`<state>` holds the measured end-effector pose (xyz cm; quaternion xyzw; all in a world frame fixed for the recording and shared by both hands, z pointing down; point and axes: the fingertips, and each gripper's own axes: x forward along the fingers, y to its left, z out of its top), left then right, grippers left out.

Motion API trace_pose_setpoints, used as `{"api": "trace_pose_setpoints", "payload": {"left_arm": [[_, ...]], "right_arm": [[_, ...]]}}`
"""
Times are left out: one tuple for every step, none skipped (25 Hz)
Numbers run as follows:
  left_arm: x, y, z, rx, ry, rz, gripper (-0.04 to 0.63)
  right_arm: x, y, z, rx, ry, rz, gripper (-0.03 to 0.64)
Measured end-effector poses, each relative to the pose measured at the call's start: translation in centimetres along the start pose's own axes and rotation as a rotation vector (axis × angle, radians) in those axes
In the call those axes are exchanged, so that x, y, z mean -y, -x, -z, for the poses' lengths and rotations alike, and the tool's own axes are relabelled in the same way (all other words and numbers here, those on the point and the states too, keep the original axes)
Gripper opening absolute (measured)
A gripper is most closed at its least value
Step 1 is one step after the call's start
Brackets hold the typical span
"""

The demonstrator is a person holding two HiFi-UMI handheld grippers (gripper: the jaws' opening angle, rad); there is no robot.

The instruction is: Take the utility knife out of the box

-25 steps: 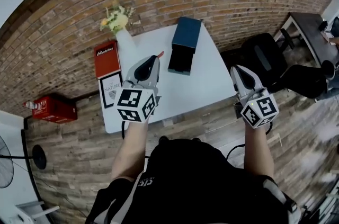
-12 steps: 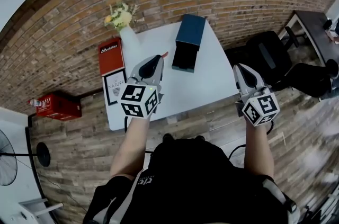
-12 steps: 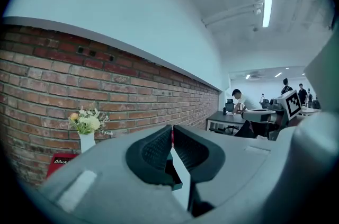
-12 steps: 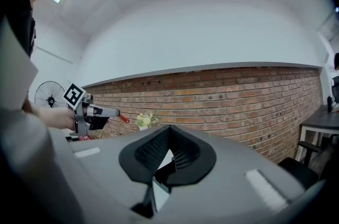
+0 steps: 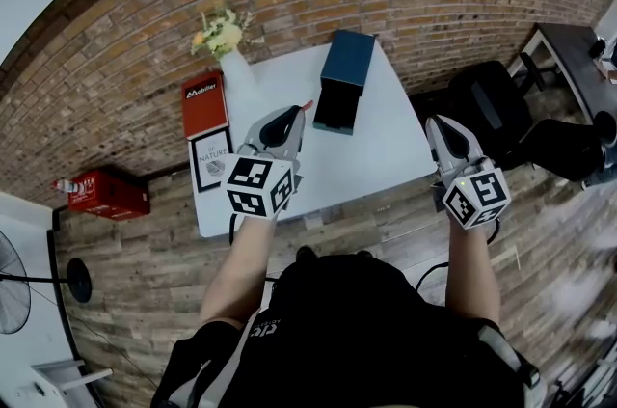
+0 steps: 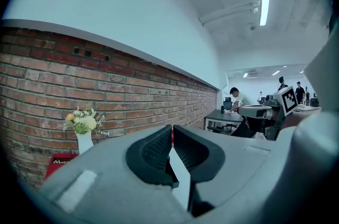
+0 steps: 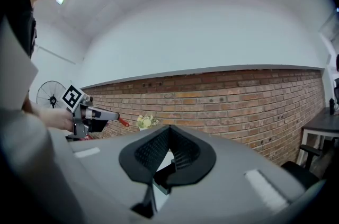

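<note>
A dark teal box [image 5: 347, 59] stands on the white table [image 5: 386, 150] with its black drawer [image 5: 334, 112] pulled out toward me. My left gripper [image 5: 297, 113] hovers just left of the drawer, shut on the red utility knife [image 5: 307, 105]. Only the knife's red end shows past the jaw tips. In the left gripper view the knife [image 6: 171, 139] is a thin red sliver inside the left gripper [image 6: 172, 132]. The right gripper view shows the knife [image 7: 123, 123] sticking out sideways. My right gripper [image 5: 436, 122] hangs beyond the table's right edge, shut and empty; in its own view the right gripper [image 7: 169, 135] shows its pads touching.
A white vase of flowers [image 5: 224, 35], a red box [image 5: 203, 104] and a framed card [image 5: 212, 157] stand along the table's left side by the brick wall. A black chair [image 5: 487, 97] is to the right, a red case [image 5: 106, 194] on the floor to the left.
My left gripper with the knife has edged slightly right, toward the drawer. The right gripper has stayed where it was.
</note>
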<state>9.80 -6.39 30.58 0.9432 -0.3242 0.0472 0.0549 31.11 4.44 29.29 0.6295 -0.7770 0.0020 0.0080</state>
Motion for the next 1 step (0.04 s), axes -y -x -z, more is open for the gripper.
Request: {"api": "trace_pose_setpoints", "payload": {"left_arm": [[0.09, 0.02, -0.06, 0.0, -0.001, 0.0, 0.017]], "right_arm": [[-0.01, -0.02, -0.12, 0.001, 0.002, -0.002, -0.002]]}}
